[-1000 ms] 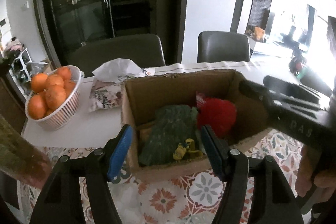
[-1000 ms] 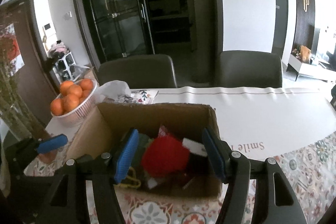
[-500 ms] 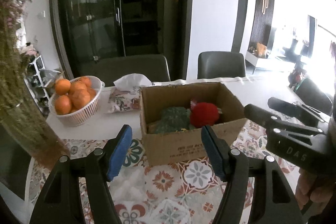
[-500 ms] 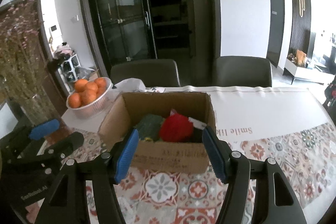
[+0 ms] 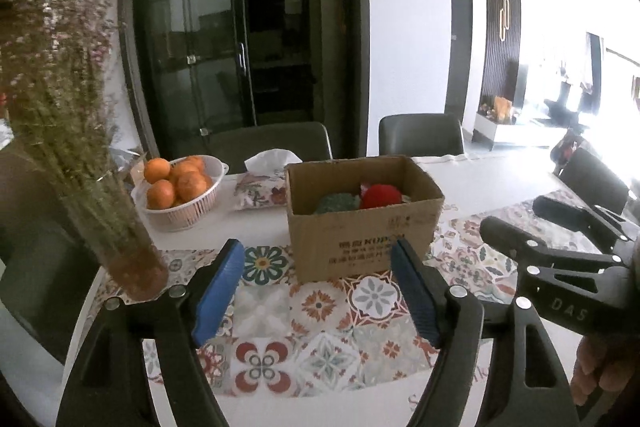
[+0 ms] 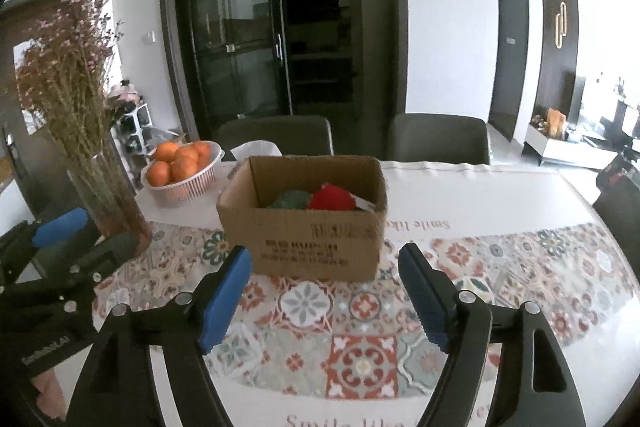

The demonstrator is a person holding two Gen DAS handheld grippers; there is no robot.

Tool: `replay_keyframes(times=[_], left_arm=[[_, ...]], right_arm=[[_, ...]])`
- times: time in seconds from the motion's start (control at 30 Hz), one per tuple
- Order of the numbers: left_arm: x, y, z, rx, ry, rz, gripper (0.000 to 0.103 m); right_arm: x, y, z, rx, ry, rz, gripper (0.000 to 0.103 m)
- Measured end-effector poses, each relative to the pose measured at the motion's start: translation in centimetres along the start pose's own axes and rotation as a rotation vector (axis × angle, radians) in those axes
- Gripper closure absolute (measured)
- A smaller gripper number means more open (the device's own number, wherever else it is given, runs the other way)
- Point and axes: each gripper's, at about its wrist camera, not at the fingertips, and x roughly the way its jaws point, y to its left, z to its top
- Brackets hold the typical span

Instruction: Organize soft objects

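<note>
A cardboard box stands on the patterned table runner. Inside it lie a red soft toy and a green soft toy. My left gripper is open and empty, held back from the box near the table's front. My right gripper is open and empty too, also in front of the box. The right gripper shows at the right of the left wrist view, and the left gripper shows at the left of the right wrist view.
A white basket of oranges and a tissue pack sit behind the box on the left. A glass vase of dried flowers stands at the left. Dark chairs line the far side.
Both grippers have pulled back and up, away from the box, which now looks smaller and farther. Both stay open and empty.
</note>
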Motion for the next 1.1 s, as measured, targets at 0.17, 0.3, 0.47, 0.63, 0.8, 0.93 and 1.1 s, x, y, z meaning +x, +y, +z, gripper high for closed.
replay_keyframes(times=[0.17,0.3,0.47,0.63,0.8,0.93,1.1], left_arm=[[-2.8,-0.4,-1.7,0.002,-0.024,0.010,0.017],[-4.8,-0.7,-3.0,0.000,-0.037,0.000,0.016],[-6.8,-1.1,-4.6,-0.008,-0.044,0.005,0.015],[-8.7,-1.5,-6.5,-0.013,-0.058,0.018,0.009],[-10.3,-1.8,-8.1,-0.013,-0.061,0.012,0.005],[-11.6,-2.2,-9.1,-0.008,-0.082,0.020,0.000],[-12.7,-2.4,-10.1,-0.008,-0.091,0.019,0.000]], right_arm=[[-3.0,0.3,-2.2,0.008,-0.009,0.000,0.023],[-5.0,0.4,-3.7,0.010,-0.017,-0.004,0.022],[-7.1,0.5,-5.5,-0.004,-0.030,-0.021,0.021],[-8.8,0.5,-7.1,-0.005,-0.034,-0.021,0.020],[-10.5,0.7,-8.7,-0.003,-0.042,-0.024,0.020],[-11.7,0.7,-9.7,0.006,-0.049,-0.027,0.019],[-12.7,0.7,-10.8,0.007,-0.052,-0.032,0.018]])
